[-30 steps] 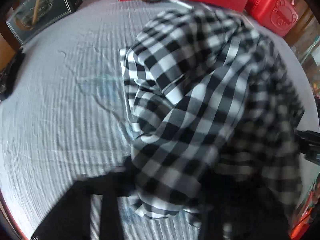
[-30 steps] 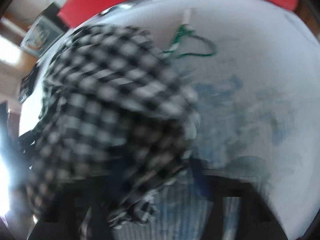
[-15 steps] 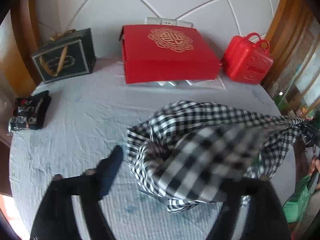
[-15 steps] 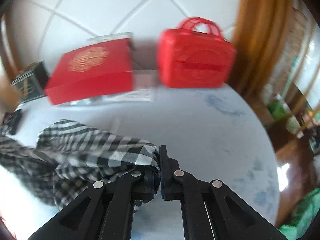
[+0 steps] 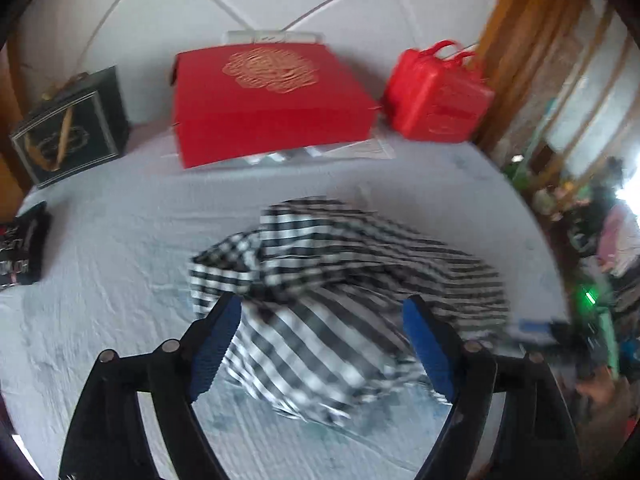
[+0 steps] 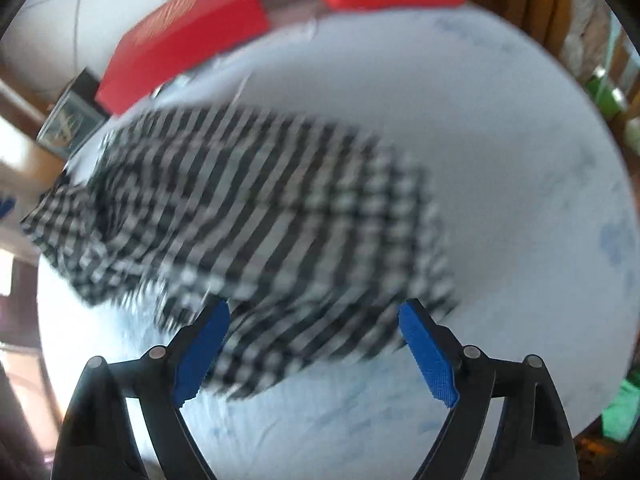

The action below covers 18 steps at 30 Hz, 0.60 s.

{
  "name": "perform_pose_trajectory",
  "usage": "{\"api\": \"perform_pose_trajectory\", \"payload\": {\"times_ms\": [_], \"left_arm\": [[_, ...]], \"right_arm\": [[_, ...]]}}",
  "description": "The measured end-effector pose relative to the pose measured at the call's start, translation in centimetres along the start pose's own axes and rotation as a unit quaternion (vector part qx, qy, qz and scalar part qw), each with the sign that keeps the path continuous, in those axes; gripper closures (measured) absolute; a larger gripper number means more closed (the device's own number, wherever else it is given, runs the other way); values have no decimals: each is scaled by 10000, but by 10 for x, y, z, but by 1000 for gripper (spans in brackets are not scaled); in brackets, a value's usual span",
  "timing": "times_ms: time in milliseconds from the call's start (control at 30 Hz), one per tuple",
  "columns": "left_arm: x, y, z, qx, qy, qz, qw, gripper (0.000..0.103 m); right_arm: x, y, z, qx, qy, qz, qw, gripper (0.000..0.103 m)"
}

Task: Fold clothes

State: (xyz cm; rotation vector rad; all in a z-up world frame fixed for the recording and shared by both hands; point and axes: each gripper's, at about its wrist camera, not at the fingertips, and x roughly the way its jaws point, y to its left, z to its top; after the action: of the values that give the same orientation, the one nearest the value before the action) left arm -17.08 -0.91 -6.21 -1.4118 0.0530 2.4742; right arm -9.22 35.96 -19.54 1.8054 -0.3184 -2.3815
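Shirt dropped on the bench, folding not finished
Checked shirt [image 5: 340, 300] lies bunched; left gripper [image 5: 320, 344] and right gripper [image 6: 314, 344], just opened wide, hold nothing

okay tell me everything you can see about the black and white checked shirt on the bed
The checked shirt is soft woven cloth in a black-and-white gingham, blurred in both views. It lies crumpled and unfolded in a loose heap on the pale sheet, in front of the red box. Neither gripper holds it: the left gripper and right gripper are both open above it.
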Motion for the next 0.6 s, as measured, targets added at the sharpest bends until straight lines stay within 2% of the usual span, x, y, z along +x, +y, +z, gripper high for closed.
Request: {"api": "perform_pose_trajectory", "payload": {"times_ms": [67, 133, 200, 233, 267, 300, 333, 367, 467, 600], "left_arm": [[27, 15, -3, -81, 190, 391, 9990, 20], [56, 28, -10, -188, 462, 620, 9968, 20], [81, 39, -20, -354, 739, 657, 9945, 20], [92, 43, -25, -462, 886, 611, 9931, 24], [103, 46, -32, -573, 1048, 530, 9914, 35], [109, 44, -37, -629, 1203, 428, 9898, 60], [116, 42, -43, -670, 1372, 308, 9878, 73], [120, 36, -50, -635, 1536, 172, 9859, 75], [114, 12, -62, -245, 1668, 17, 9857, 77], [76, 6, -51, -189, 1261, -68, 9918, 77]], "right_arm": [[13, 12, -11, -30, 125, 37, 9999, 15], [22, 20, -19, -48, 172, 7, 9998, 15], [37, 28, -19, -136, 209, -132, 9996, 15], [44, 31, -20, -211, 262, -203, 9992, 26], [49, 34, -20, -299, 318, -251, 9987, 46], [51, 35, -20, -401, 389, -287, 9980, 103], [50, 34, -19, -498, 400, -417, 9971, 101], [45, 31, -17, -592, 329, -637, 9957, 101], [10, 0, -8, -562, -118, -1486, 9872, 101], [-38, -77, 1, 160, -521, -2440, 9682, 101]]}}
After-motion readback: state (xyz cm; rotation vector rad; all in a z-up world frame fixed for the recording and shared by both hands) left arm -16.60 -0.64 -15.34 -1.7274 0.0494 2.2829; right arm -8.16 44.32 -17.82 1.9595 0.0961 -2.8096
